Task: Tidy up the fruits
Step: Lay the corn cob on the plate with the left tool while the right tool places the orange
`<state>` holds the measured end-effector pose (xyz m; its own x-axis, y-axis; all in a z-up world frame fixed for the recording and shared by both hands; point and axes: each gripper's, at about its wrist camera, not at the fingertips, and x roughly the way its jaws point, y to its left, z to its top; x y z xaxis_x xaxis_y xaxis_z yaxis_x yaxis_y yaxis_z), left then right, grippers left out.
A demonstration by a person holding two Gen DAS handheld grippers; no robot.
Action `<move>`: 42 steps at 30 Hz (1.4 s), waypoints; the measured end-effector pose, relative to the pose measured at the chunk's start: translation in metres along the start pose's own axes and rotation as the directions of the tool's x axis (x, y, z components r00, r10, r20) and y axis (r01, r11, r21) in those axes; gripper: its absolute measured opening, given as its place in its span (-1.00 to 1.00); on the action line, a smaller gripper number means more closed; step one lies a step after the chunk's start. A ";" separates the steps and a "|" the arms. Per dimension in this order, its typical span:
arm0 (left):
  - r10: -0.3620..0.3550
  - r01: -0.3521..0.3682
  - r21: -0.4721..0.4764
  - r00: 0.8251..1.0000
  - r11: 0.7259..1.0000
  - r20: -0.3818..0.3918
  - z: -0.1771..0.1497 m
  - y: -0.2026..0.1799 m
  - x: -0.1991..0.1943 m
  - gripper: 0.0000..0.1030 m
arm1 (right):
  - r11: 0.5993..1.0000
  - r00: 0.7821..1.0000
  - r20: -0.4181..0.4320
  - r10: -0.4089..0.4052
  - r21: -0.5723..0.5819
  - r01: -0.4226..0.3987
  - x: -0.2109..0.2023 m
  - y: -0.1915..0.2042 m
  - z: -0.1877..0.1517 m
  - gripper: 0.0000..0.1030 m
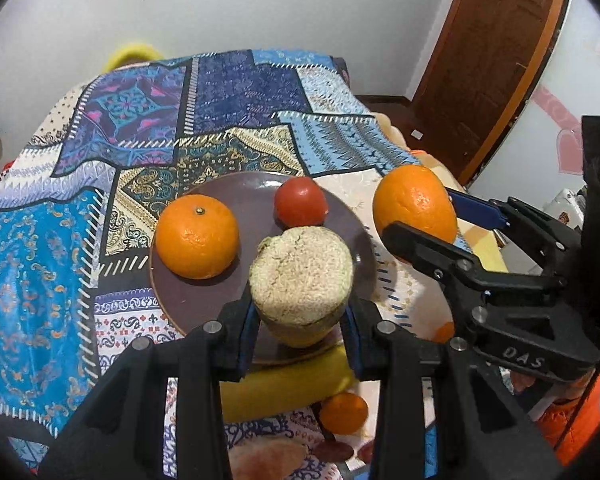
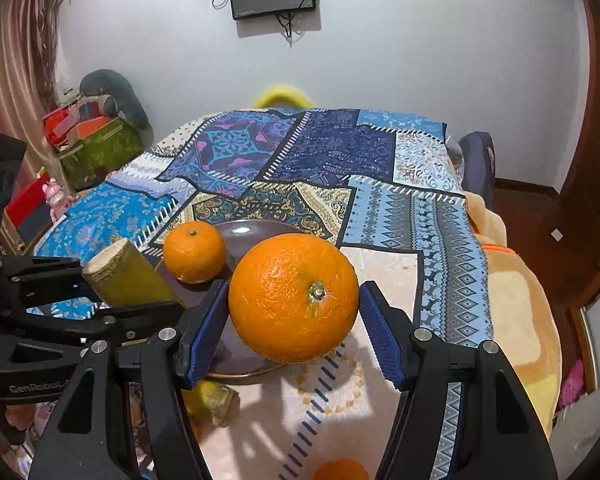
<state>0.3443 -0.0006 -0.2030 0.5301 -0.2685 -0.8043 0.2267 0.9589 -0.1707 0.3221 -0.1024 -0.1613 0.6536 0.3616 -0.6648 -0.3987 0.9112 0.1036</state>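
Observation:
My left gripper [image 1: 300,320] is shut on a yellow-green sugarcane piece [image 1: 300,276] with a pale cut end, held above the near edge of a purple plate [image 1: 204,296]. The plate holds an orange [image 1: 197,236] and a red tomato [image 1: 301,202]. My right gripper [image 2: 292,320] is shut on a large orange [image 2: 294,298], held just right of the plate [image 2: 244,232]. In the left wrist view that held orange [image 1: 414,204] hangs beside the plate's right rim. The sugarcane [image 2: 124,276] and the plate's orange [image 2: 194,252] also show in the right wrist view.
A patchwork cloth [image 1: 100,184] covers the table. Below my left gripper lie a yellow fruit [image 1: 284,388] and a small orange [image 1: 344,412]. Another orange [image 2: 340,470] lies near the front edge. A wooden door [image 1: 492,60] stands at the right, boxes [image 2: 96,144] at the left.

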 end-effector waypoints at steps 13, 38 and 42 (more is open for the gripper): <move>0.003 -0.002 -0.055 1.000 0.998 0.024 0.030 0.017 0.030 -0.28 | 1.000 1.000 -0.023 0.005 0.010 -0.005 0.021 -0.011 0.000 0.22; 0.061 -0.061 -0.010 0.998 0.998 0.033 0.030 0.019 0.034 0.00 | 0.999 0.993 -0.111 0.035 0.017 -0.034 0.059 -0.005 -0.007 0.25; 0.065 -0.064 -0.020 0.997 0.998 0.031 0.026 0.021 0.030 0.00 | 0.998 0.992 -0.112 0.054 0.031 -0.050 0.057 -0.007 -0.006 0.25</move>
<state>0.3859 0.0091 -0.2156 0.5686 -0.2087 -0.7957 0.1760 0.9757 -0.1302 0.3584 -0.0893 -0.2047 0.5553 0.3856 -0.7369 -0.4107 0.8976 0.1602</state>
